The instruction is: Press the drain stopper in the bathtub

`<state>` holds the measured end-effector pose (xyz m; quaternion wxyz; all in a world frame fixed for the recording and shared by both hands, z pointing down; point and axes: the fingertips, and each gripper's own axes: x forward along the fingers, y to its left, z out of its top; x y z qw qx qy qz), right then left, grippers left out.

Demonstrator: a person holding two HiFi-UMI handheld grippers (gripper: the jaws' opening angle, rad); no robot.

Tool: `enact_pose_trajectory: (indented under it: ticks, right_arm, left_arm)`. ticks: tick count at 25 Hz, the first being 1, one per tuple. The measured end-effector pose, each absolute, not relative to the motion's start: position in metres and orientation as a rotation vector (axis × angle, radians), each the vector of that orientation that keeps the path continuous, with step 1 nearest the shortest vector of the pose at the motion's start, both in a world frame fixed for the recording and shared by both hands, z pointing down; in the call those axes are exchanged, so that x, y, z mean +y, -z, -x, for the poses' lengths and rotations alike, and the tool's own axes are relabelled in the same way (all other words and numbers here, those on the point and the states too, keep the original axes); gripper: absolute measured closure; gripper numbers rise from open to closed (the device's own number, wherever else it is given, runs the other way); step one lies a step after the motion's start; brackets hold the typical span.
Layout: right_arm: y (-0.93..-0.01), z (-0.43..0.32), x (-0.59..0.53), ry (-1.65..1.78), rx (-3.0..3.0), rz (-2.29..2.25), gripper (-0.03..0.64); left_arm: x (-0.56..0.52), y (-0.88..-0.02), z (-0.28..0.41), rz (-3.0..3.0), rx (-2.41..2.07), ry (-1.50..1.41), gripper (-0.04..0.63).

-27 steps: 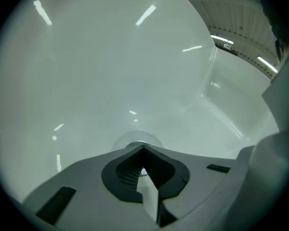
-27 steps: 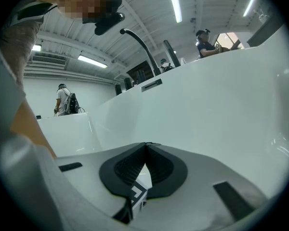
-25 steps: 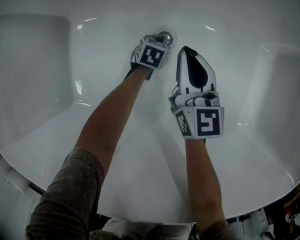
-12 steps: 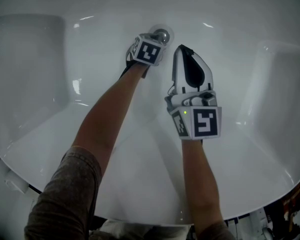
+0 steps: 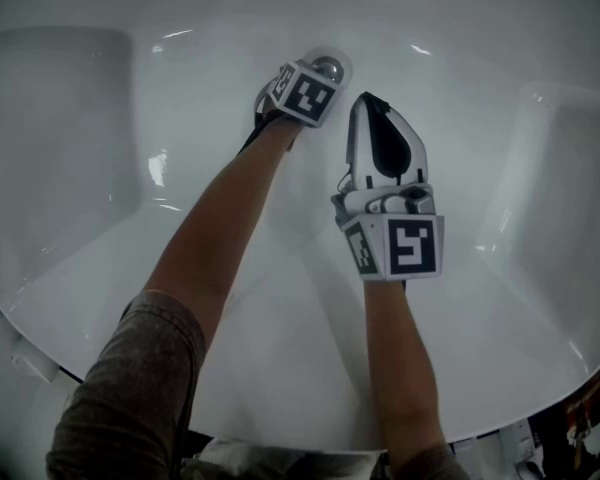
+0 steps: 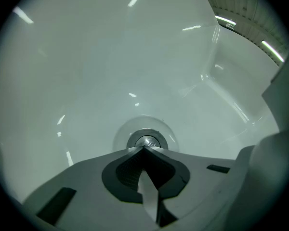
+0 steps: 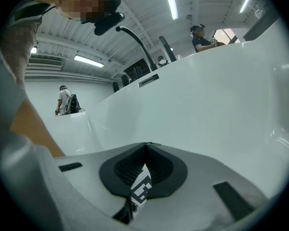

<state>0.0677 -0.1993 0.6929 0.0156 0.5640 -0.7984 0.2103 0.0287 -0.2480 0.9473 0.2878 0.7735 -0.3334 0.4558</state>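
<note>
Left gripper [image 6: 144, 149] has its jaws pressed together with nothing between them, tip right at the near edge of the drain stopper [image 6: 146, 141], which sits in its round recess at the bottom of the bathtub [image 5: 460, 118]; real contact can't be confirmed. Right gripper [image 5: 368, 102] is also closed and empty, just beside the left one, not on the stopper; 1 step is left, by my read: the downward push itself, as nothing shows the stopper seated.

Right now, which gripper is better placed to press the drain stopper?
Left. The left gripper has its jaws together, with the tip right over the drain stopper in its own view. The right gripper, also shut, sits off to the side, and its view shows only the tub wall.
</note>
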Motion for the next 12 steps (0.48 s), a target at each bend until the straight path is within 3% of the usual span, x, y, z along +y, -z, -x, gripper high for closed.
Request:
enact_pose_trajectory:
  ticks: [8, 12]
  right_arm:
    - [-0.6993, -0.0680, -0.1971, -0.663, -2.463, -1.775, 0.618]
    - [-0.6943, -0.0727, -0.2017, -0.664, -2.466, -1.789, 0.618]
  left_arm:
    - [-0.2441, -0.9566, -0.0270, -2.101, -0.891, -1.382, 0.590]
    - [-0.2463, -0.9536, -0.0256, -2.069, -0.911, -1.292, 0.591]
